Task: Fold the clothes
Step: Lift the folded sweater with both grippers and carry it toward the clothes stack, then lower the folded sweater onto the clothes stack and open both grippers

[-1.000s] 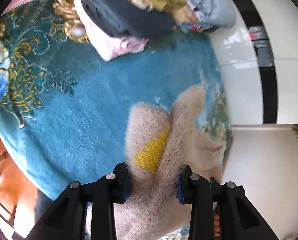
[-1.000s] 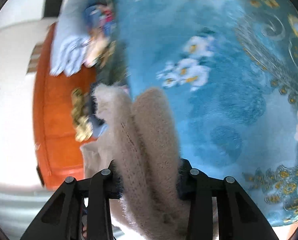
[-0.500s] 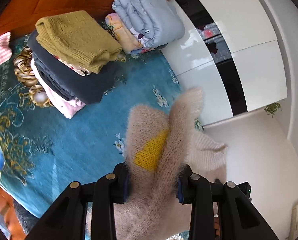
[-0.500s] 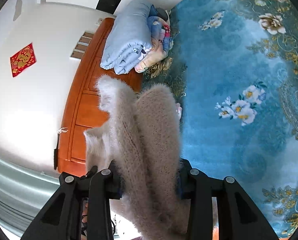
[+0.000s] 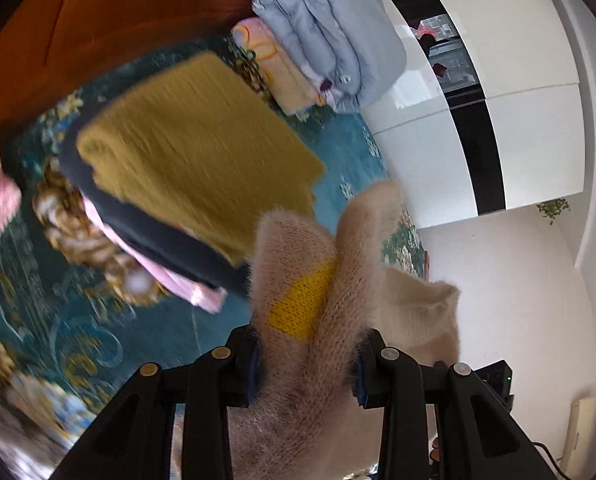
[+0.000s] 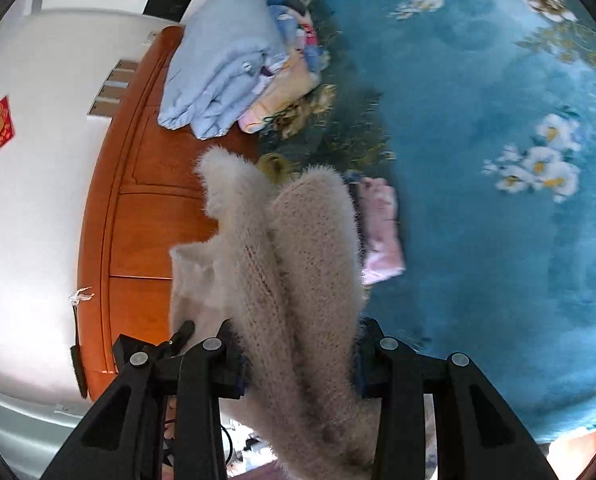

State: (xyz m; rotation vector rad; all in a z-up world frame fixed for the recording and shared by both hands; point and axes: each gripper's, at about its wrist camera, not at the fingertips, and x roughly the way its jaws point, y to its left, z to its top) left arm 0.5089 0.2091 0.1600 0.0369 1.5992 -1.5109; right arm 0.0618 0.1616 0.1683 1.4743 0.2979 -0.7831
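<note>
Both the left gripper and right gripper clamp the fuzzy beige sweater; the mustard-topped clothes stack lies at eleven o'clock, nearer the left.

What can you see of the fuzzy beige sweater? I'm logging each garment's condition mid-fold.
The fuzzy beige sweater is a soft, hairy knit, likely mohair-like, with a bright yellow knitted patch on one face. It is bunched into thick folds and held off the teal floral blanket, gripped at two spots: the left tongs and the right tongs are each shut on a gathered wad. Loose parts flop forward past the fingers. Nothing else visibly touches it.
</note>
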